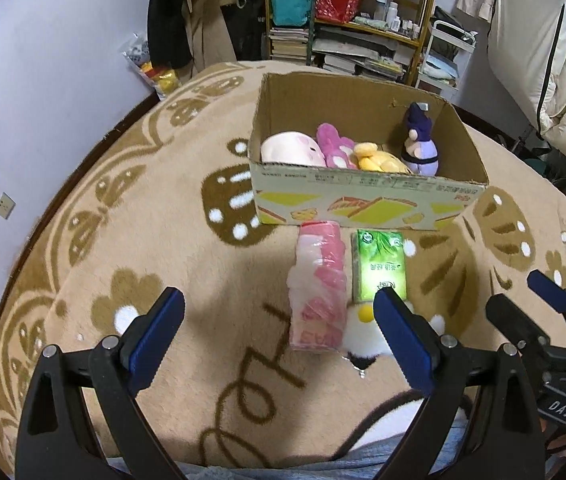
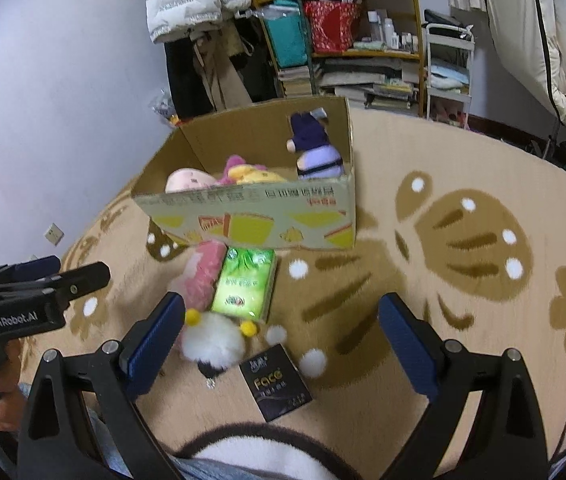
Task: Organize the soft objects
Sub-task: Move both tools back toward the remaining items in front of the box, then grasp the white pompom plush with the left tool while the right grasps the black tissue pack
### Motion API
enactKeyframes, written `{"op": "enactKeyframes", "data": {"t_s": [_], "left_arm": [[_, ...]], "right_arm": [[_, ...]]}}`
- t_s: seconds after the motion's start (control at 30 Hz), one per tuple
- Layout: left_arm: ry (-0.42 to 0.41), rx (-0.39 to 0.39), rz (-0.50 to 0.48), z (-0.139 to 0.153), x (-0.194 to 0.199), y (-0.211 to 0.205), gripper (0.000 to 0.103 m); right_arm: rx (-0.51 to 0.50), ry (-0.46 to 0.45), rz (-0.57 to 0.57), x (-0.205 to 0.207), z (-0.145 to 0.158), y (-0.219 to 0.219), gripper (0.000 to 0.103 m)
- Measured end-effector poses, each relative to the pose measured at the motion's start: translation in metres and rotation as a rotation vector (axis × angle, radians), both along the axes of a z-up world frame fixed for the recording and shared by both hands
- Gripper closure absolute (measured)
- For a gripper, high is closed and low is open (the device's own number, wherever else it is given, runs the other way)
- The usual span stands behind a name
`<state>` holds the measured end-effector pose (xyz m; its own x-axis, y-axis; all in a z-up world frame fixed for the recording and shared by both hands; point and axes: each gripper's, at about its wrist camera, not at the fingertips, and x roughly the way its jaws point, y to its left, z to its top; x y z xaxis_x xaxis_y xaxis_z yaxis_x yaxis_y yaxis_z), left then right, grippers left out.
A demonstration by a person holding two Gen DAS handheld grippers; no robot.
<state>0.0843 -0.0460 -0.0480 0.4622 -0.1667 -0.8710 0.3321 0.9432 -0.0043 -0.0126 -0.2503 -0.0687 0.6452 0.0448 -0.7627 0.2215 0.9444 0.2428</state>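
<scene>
Pale lilac wall [image 1: 63, 60]; cluttered wooden shelf [image 2: 363, 52]; tan patterned blanket [image 2: 463, 240].

The blanket [image 1: 155, 240] lies bare to the left of the cardboard box [image 1: 363, 204] and wide open to its right. Straight ahead, a pink packet [image 1: 319, 288], a green tissue pack [image 1: 381, 266], a white pompom toy [image 2: 213, 342] and a black tissue pack [image 2: 277, 386] crowd the box's near wall. The box's right rear corner stays free beside the purple doll [image 1: 419, 140].

We see the box [image 1: 367, 196] on the blanket [image 1: 131, 248] w/ four plush toys [image 1: 347, 148] inside. Just in front of it lie a wrapped pack [image 1: 319, 288] at left & a tissue pack [image 1: 381, 266] beside it, right. Nearer us: a fluffy toy [image 2: 213, 340], then a second tissue pack [image 2: 277, 386] to its right.
</scene>
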Motion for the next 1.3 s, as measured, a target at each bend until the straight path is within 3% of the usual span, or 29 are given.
{"op": "enactKeyframes", "data": {"t_s": [0.2, 0.4, 0.5, 0.67, 1.03, 1.3], "left_arm": [[0.061, -0.058, -0.021, -0.01, 0.001, -0.005, 0.008], [0.07, -0.067, -0.082, -0.015, -0.002, -0.02, 0.008], [0.08, -0.063, -0.115, -0.019, -0.003, -0.028, 0.008], [0.131, -0.073, -0.131, -0.031, 0.001, -0.035, 0.008], [0.187, -0.036, -0.182, -0.055, 0.004, -0.054, 0.009], [0.24, -0.008, -0.212, -0.073, 0.003, -0.062, 0.017]], "right_arm": [[0.007, 0.065, 0.009, 0.005, -0.014, 0.0, 0.001], [0.019, 0.138, 0.035, 0.013, -0.031, 0.005, 0.002], [0.022, 0.172, 0.041, 0.016, -0.039, 0.005, 0.009], [0.04, 0.229, 0.053, 0.021, -0.051, 0.006, 0.01], [0.056, 0.345, 0.118, 0.03, -0.078, 0.017, 0.011], [0.093, 0.409, 0.11, 0.034, -0.095, 0.015, 0.011]]}}
